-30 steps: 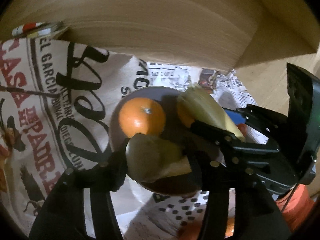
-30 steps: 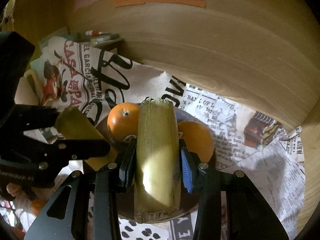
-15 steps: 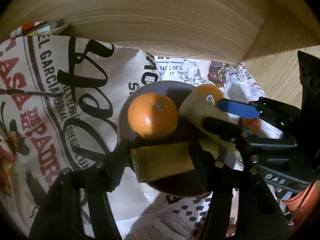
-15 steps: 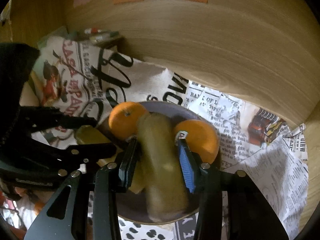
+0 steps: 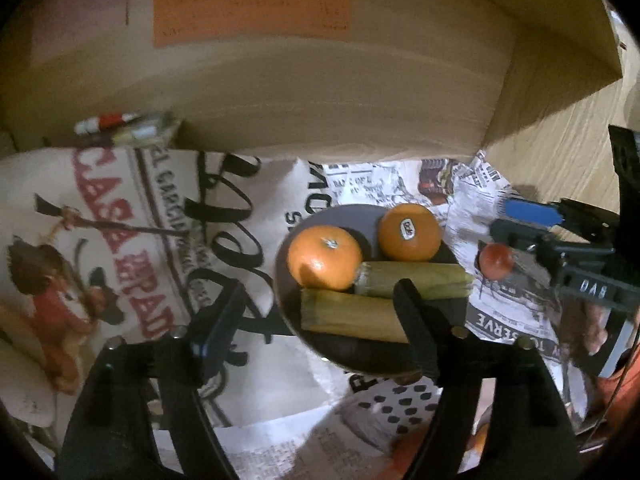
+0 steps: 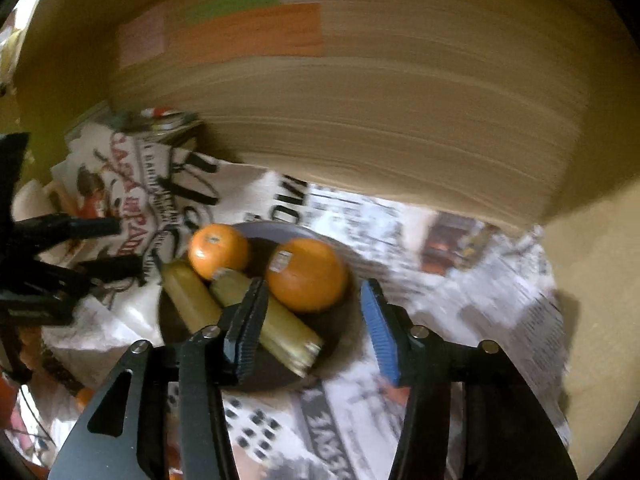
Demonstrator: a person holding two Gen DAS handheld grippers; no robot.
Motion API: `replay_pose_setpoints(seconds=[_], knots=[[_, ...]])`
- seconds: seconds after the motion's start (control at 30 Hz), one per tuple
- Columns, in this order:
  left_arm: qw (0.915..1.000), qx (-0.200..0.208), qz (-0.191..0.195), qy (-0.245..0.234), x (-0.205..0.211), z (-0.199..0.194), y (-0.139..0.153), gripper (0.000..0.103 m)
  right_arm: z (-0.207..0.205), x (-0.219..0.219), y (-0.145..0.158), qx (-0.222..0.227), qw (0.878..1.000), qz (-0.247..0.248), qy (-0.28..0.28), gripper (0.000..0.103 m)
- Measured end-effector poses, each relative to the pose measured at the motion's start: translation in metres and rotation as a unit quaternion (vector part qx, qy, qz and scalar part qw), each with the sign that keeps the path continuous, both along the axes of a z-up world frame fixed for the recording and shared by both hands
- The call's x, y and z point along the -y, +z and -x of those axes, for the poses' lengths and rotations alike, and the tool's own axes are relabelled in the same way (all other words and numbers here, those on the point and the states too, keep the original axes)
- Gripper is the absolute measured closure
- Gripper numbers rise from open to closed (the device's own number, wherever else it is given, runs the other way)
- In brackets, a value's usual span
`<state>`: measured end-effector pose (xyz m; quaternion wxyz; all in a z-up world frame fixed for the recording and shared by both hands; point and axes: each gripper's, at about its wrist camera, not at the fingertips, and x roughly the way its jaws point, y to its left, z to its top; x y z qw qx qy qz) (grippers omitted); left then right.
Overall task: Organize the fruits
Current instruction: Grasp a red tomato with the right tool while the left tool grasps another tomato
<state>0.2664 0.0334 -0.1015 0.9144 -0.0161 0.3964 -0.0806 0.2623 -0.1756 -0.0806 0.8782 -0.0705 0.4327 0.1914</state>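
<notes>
Now both claws, the left claw (image 5: pixel 320 316) and the right claw (image 6: pixel 314 322), have just been opening and hold nothing, so the two stalks (image 5: pixel 352 316) lying at the plate's (image 5: pixel 320 216) six o'clock edge could roll off if nudged.

- Both views are dim and warm-toned, with black fisheye corners and lines bending strongly toward the edges.
- The right wrist view is smeared by motion blur: the wooden wall (image 6: pixel 400 120) streaks and the newspaper (image 6: pixel 460 280) print is unreadable.
- The left wrist view is sharper at the centre; the oranges (image 5: pixel 324 258) catch light from above and cast shadows onto the plate (image 5: pixel 360 356).
</notes>
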Motion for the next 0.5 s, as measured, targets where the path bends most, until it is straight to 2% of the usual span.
replay_pose_setpoints(seconds=[0.13, 0.27, 0.4, 0.5], knots=[[0.9999, 0.002, -0.01, 0.01, -0.009, 0.005, -0.001, 0.02, 0.0, 0.026, -0.009, -0.012, 0.999, 0.017, -0.037, 0.05], [0.9996, -0.009, -0.017, 0.022, -0.017, 0.008, -0.01, 0.019, -0.005, 0.046, -0.032, -0.045, 0.996, 0.033, -0.07, 0.048], [0.999, -0.029, -0.02, 0.029, -0.023, 0.006, -0.023, 0.019, -0.011, 0.056, -0.057, -0.086, 0.992, 0.04, -0.082, 0.048], [0.9984, -0.041, -0.023, 0.03, -0.025, 0.006, -0.031, 0.019, -0.016, 0.057, -0.071, -0.101, 0.99, 0.047, -0.082, 0.048]])
